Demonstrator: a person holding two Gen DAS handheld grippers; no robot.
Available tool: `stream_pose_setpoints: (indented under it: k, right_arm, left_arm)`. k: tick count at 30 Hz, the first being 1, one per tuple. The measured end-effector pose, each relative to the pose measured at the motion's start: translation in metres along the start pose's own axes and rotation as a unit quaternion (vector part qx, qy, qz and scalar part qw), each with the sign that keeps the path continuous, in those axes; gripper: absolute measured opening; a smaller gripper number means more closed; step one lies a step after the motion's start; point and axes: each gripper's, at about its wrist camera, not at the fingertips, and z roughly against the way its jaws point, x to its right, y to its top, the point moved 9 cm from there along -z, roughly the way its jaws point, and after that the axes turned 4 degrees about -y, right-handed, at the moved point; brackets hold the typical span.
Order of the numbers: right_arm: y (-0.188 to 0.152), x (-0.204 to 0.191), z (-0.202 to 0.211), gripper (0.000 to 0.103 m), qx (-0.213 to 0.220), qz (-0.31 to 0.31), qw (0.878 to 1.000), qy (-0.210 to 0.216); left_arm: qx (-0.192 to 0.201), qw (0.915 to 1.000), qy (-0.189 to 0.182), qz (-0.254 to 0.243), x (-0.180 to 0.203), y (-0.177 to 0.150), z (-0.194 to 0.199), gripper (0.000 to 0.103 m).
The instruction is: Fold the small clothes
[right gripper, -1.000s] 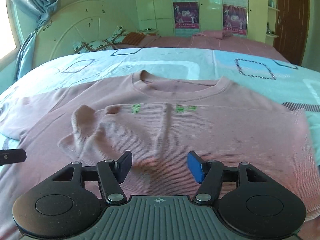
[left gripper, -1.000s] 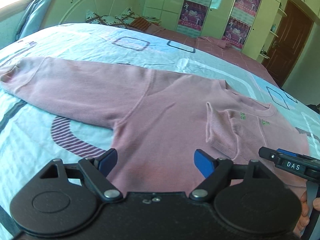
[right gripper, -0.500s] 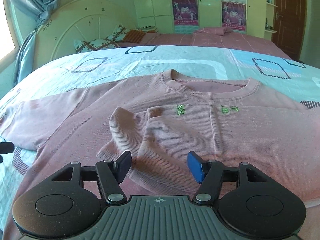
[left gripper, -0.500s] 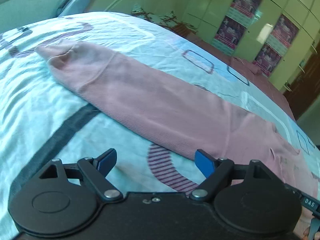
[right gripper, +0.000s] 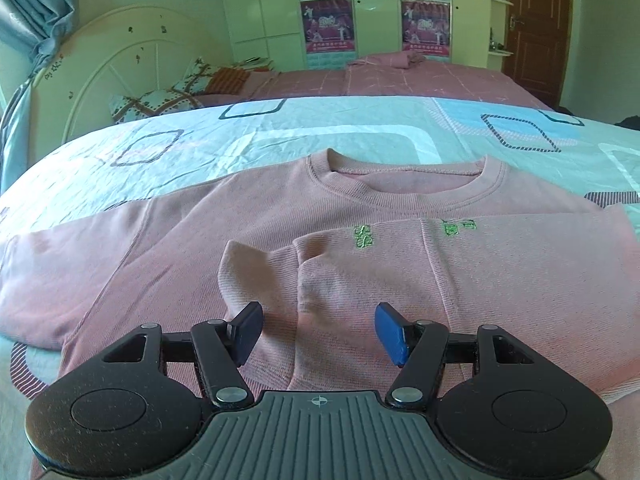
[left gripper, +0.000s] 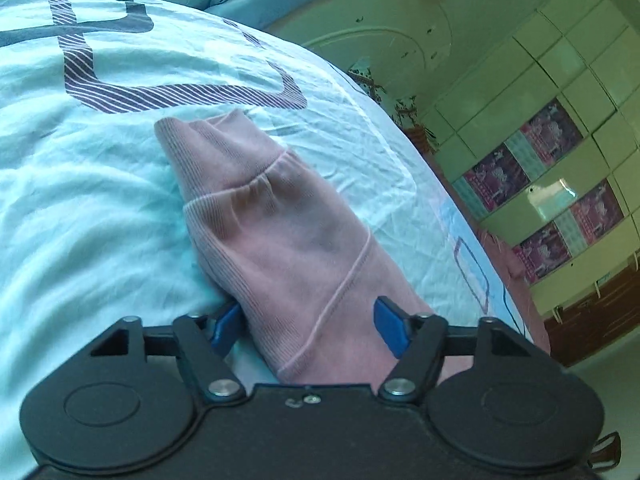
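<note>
A small pink sweatshirt (right gripper: 360, 264) lies flat on the bed, neck away from me. Its right sleeve is folded across the chest, with the cuff (right gripper: 260, 272) near the middle. Its left sleeve (left gripper: 288, 248) stretches out over the sheet and ends in a ribbed cuff (left gripper: 208, 148). My left gripper (left gripper: 306, 326) is open, its blue fingers straddling that sleeve just behind the cuff; the left finger is partly hidden under the fabric edge. My right gripper (right gripper: 318, 330) is open and empty, low over the front of the sweatshirt body.
The bed has a pale blue patterned sheet (left gripper: 80, 200). A white headboard (right gripper: 120, 68) with pillows (right gripper: 160, 100) stands at the left. A pink bedspread (right gripper: 380, 76) and green wardrobe doors (right gripper: 376, 8) lie beyond. A brown door (right gripper: 536, 28) is at the right.
My left gripper has swept left along the outstretched sleeve from the body to just behind the cuff and dropped close to it. My right gripper has drifted slightly over the body and stays open.
</note>
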Motion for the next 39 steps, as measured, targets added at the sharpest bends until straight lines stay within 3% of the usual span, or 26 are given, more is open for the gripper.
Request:
stream_pose_setpoints:
  k: [4,6,9,11,14,16,19,21,26,30,32,34,35,36,37,39]
  right_arm:
    - [0.002,0.009,-0.003,0.062,0.005,-0.017,1.0,-0.018]
    - [0.006,0.016,0.0,0.062,0.017,-0.022,0.999,-0.03]
    - [0.008,0.025,-0.003,0.062,0.019,-0.031,0.998,-0.046]
    - [-0.001,0.029,-0.015,0.062,-0.009,-0.025,0.998,-0.056]
    - [-0.006,0.024,-0.022,0.062,-0.009,0.02,0.998,-0.065]
    - [-0.003,0.027,-0.019,0.062,-0.01,0.01,0.999,-0.053]
    - [0.001,0.039,-0.006,0.062,0.003,-0.034,0.999,-0.023]
    - [0.0,0.049,0.005,0.062,0.012,-0.042,0.999,-0.02]
    - [-0.005,0.086,0.031,0.062,0.022,-0.06,0.998,-0.026]
    - [-0.013,0.127,0.048,0.062,0.022,-0.079,0.996,-0.041]
    - [-0.019,0.143,0.052,0.062,0.017,-0.085,0.995,-0.043]
    - [-0.024,0.154,0.056,0.062,0.016,-0.094,0.995,-0.041]
    - [-0.025,0.157,0.058,0.062,0.017,-0.098,0.994,-0.036]
    - [-0.025,0.157,0.059,0.062,0.017,-0.1,0.994,-0.03]
    - [-0.025,0.157,0.062,0.062,0.019,-0.101,0.994,-0.022]
    - [-0.021,0.15,0.066,0.062,0.024,-0.094,0.995,-0.007]
  left_arm:
    - [0.019,0.9997,0.013,0.012,-0.012,0.013,-0.012,0.015]
    - [0.024,0.9994,0.015,0.017,-0.017,0.015,-0.011,0.006]
    - [0.035,0.9993,0.008,-0.008,-0.007,0.015,-0.005,0.005]
    - [0.044,0.9985,-0.006,-0.03,0.008,0.014,0.002,0.005]
    - [0.053,0.9948,-0.04,-0.078,0.048,0.01,0.013,0.005]
    - [0.051,0.9885,-0.072,-0.123,0.086,0.0,0.02,0.005]
    - [0.031,0.9712,-0.136,-0.193,0.156,-0.034,0.028,0.005]
    - [0.008,0.955,-0.181,-0.235,0.202,-0.068,0.031,0.005]
    - [-0.069,0.9026,-0.28,-0.32,0.299,-0.183,0.031,0.005]
    - [-0.143,0.8637,-0.316,-0.366,0.331,-0.279,0.02,0.005]
    - [-0.181,0.8508,-0.301,-0.391,0.33,-0.317,0.009,0.009]
    - [-0.202,0.843,-0.276,-0.415,0.322,-0.339,0.001,0.027]
    - [-0.208,0.8408,-0.265,-0.424,0.315,-0.343,-0.002,0.03]
    - [-0.209,0.84,-0.26,-0.428,0.31,-0.341,-0.001,0.041]
    - [-0.205,0.8412,-0.256,-0.43,0.307,-0.338,0.002,0.06]
    - [-0.172,0.8502,-0.244,-0.434,0.3,-0.323,0.014,0.077]
